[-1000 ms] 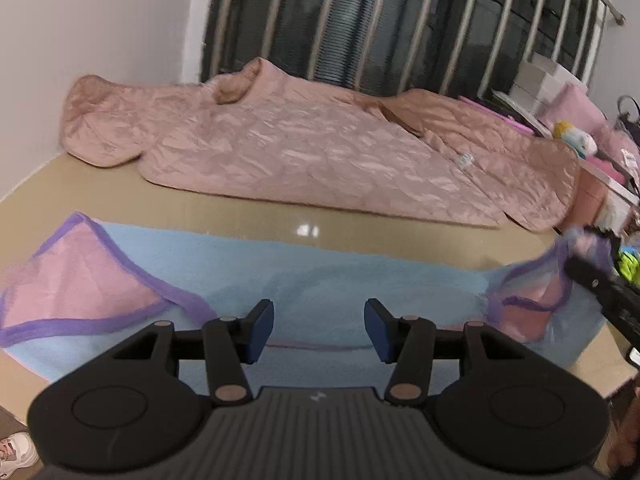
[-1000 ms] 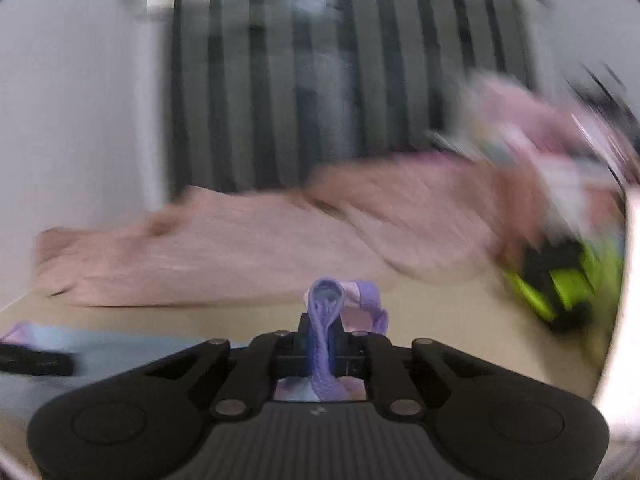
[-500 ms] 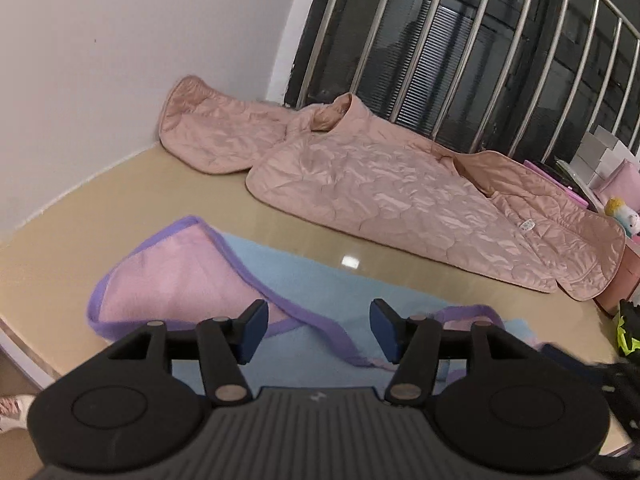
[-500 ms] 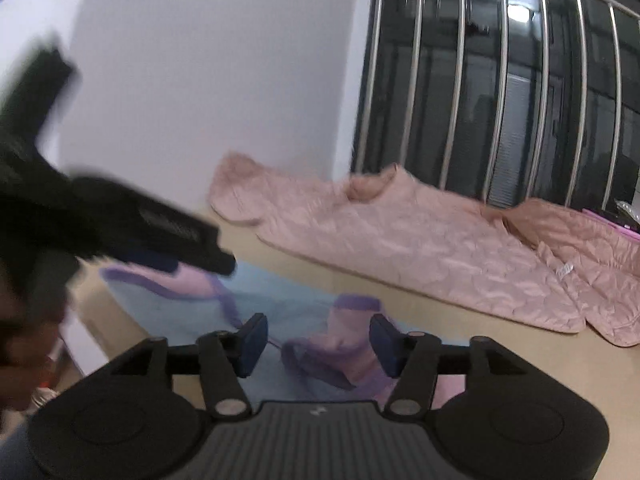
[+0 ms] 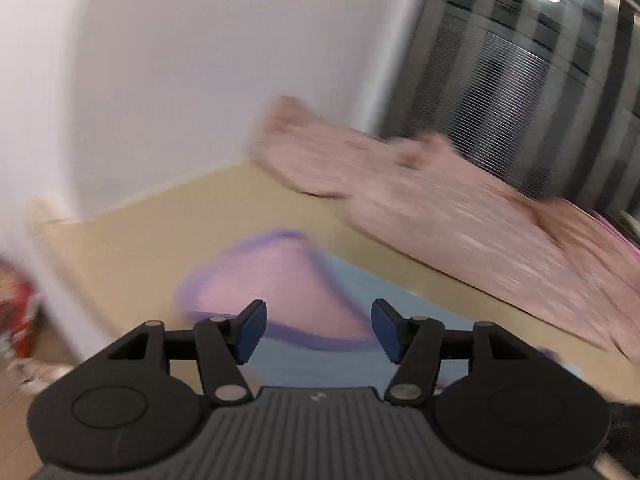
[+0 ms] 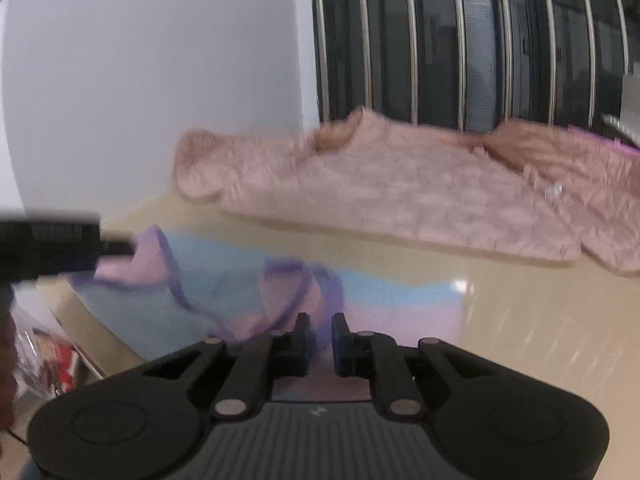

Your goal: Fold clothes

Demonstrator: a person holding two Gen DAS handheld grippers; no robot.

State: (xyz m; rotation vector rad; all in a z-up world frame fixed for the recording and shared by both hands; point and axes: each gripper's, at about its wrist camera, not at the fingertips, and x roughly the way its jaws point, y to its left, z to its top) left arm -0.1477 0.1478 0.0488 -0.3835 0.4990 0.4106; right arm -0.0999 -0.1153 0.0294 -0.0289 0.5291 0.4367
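Observation:
A light blue cloth (image 6: 224,276) with purple trim and a pink underside lies on the tan table (image 6: 520,312). Its left corner (image 5: 280,284) is folded over, pink side up, and a second folded corner (image 6: 296,292) lies near its middle. My left gripper (image 5: 319,330) hovers over the left corner with its jaws opening and nothing between them. In the right wrist view it shows as a dark blur (image 6: 60,244) beside that corner. My right gripper (image 6: 321,332) is just behind the middle fold, its jaws closing to a narrow gap through which cloth shows. I see no pinch.
A pink quilted jacket (image 6: 400,188) is spread along the back of the table below a barred dark window (image 6: 480,40). A white wall (image 5: 200,80) stands at the left. Past the table's left edge, red items (image 6: 60,360) and a shoe (image 5: 36,372) lie on the floor.
My right gripper let go of the purple-edged corner, which now lies folded on the cloth; its jaws opened, then narrowed. My left gripper swung left over the other folded corner and opened wider.

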